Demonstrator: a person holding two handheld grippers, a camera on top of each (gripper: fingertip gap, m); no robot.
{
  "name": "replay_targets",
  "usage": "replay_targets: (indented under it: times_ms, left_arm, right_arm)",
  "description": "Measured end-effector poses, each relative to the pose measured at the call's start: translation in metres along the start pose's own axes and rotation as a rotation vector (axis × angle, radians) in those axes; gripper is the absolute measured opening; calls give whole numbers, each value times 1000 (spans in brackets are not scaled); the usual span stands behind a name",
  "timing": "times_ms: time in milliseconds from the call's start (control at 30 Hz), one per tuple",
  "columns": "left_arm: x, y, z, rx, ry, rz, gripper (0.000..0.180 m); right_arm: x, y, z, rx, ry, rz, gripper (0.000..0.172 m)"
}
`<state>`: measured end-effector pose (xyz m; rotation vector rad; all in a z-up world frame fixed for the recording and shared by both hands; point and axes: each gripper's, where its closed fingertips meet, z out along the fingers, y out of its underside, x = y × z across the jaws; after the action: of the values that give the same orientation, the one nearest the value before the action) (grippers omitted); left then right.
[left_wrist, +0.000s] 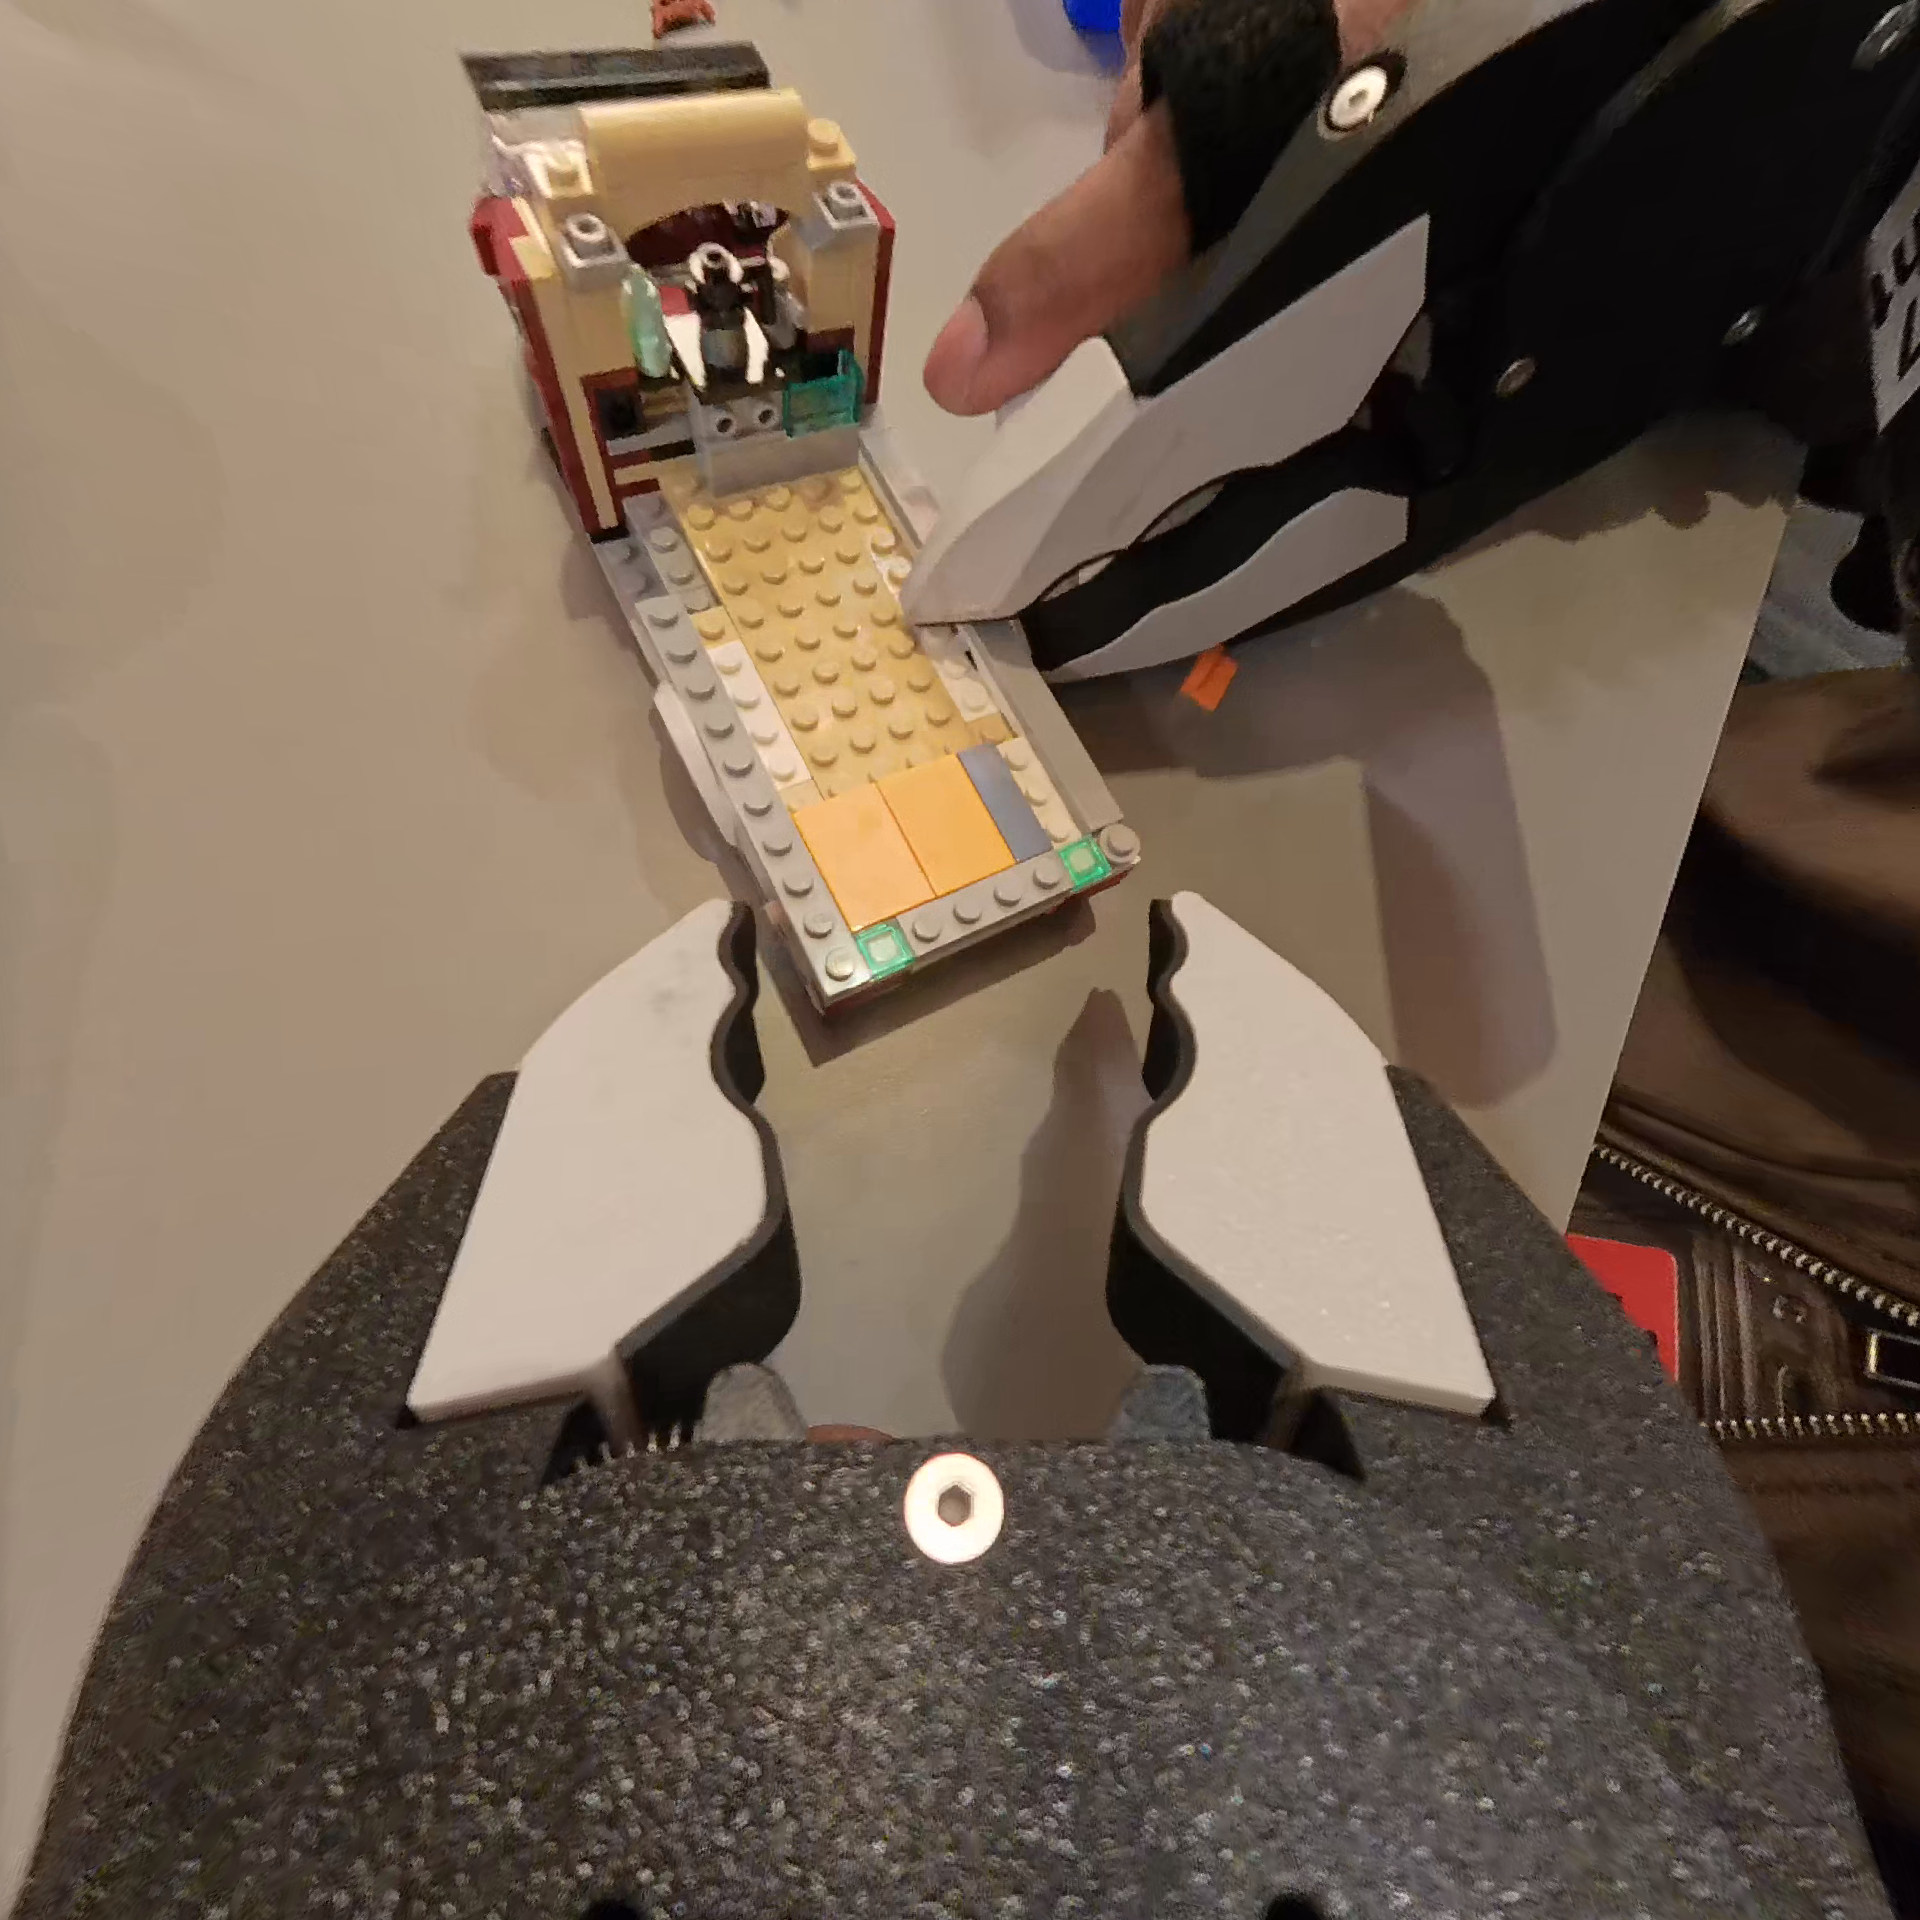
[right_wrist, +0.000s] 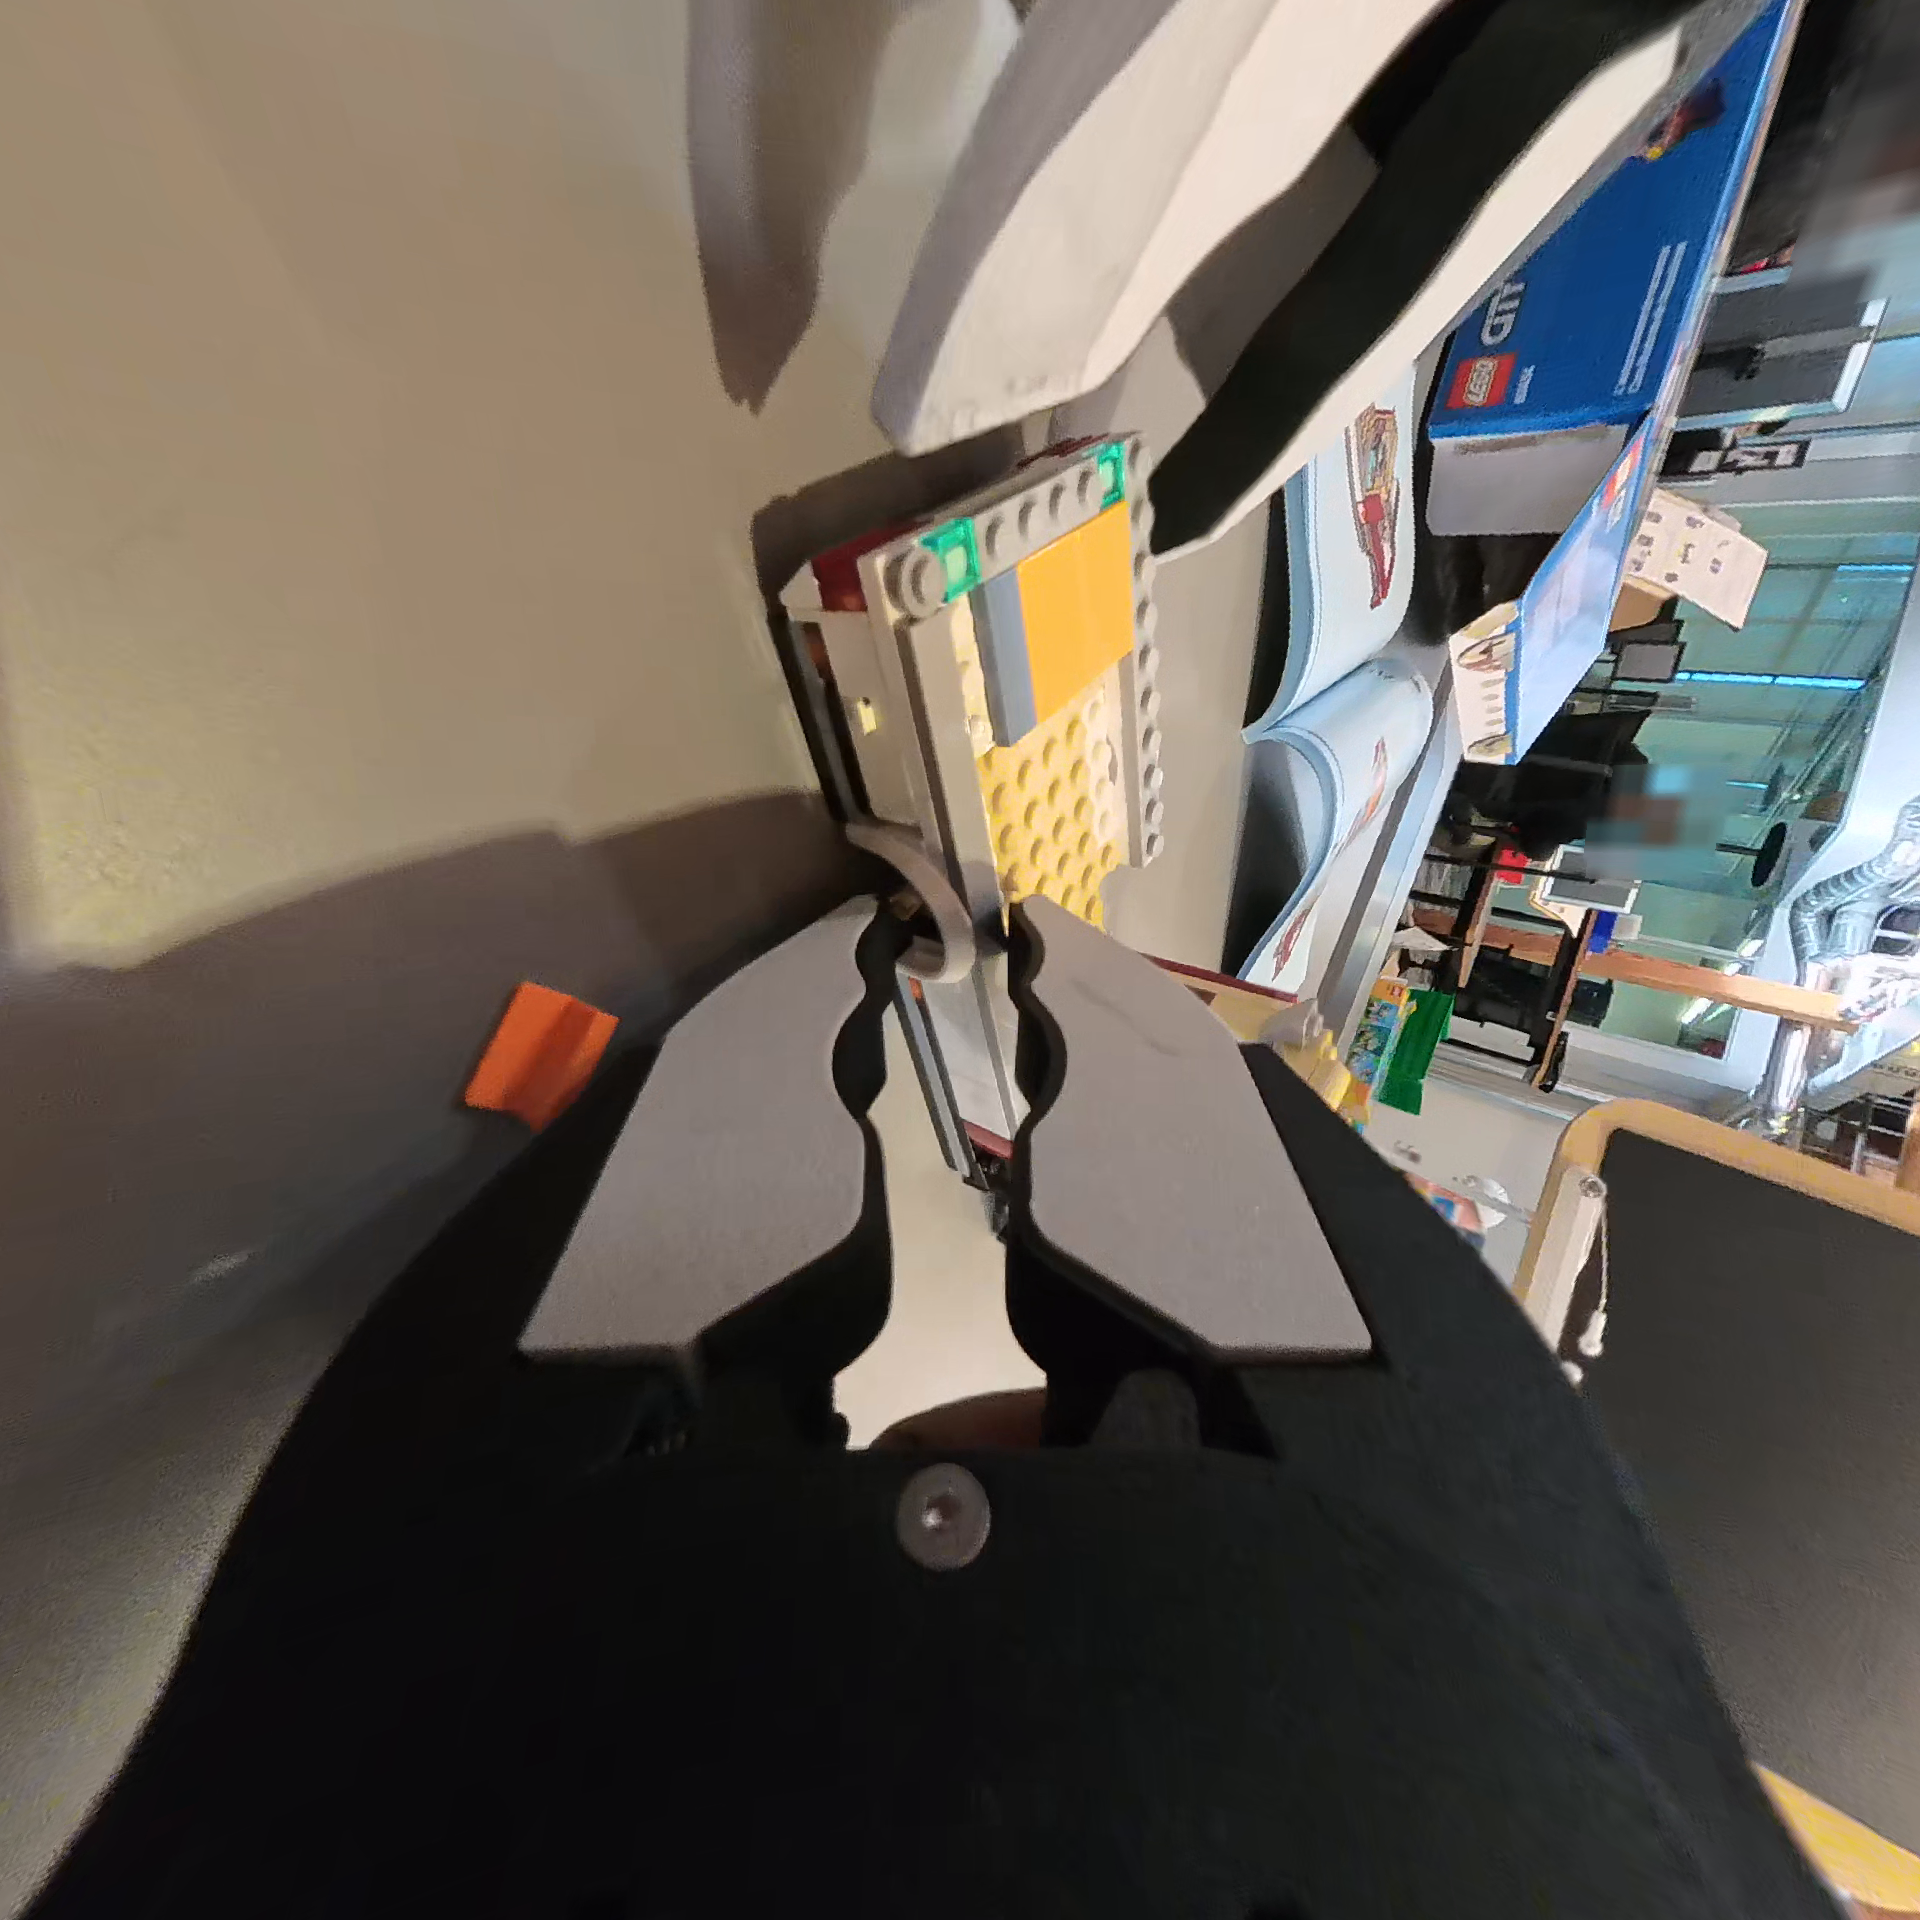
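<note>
In the left wrist view, a long toy-brick model is lying on the pale table. The left gripper is spread wide with nothing in it, just in front of the model's near end. In the right wrist view, the right gripper is being pinched on the model's thin grey side edge. The model is probably light and stiff but easily snapped apart, so the firm base is judged the best place to be gripped.
</note>
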<state>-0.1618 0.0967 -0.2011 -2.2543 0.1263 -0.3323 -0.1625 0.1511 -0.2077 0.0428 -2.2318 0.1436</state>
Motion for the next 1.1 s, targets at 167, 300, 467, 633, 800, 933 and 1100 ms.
replay_targets:
  times_ms: [167, 300, 467, 633, 800, 933, 1100]
  left_arm:
    - [-9, -8, -11, 96, -49, -47, 81]
    - [-12, -23, -17, 200, -96, -65, 92]
    - [-5, -49, -22, 360, -109, -31, 97]
    - [-10, -46, -15, 315, -121, -45, 99]
    - [-15, -39, -4, 237, -60, -131, 100]
    - [-20, -39, -5, 241, -43, -175, 85]
    - [-20, -43, -11, 282, -37, -167, 81]
  right_arm:
    - [12, -2, -7, 23, 36, 138, 21]
    - [28, -3, -15, 56, 84, 302, 20]
    - [38, -16, -23, 103, 111, 410, 20]
    - [37, -26, -25, 121, 105, 434, 20]
    - [33, -28, -24, 123, 95, 436, 19]
    - [32, -29, -24, 126, 98, 435, 19]
    - [34, -30, -26, 147, 113, 457, 20]
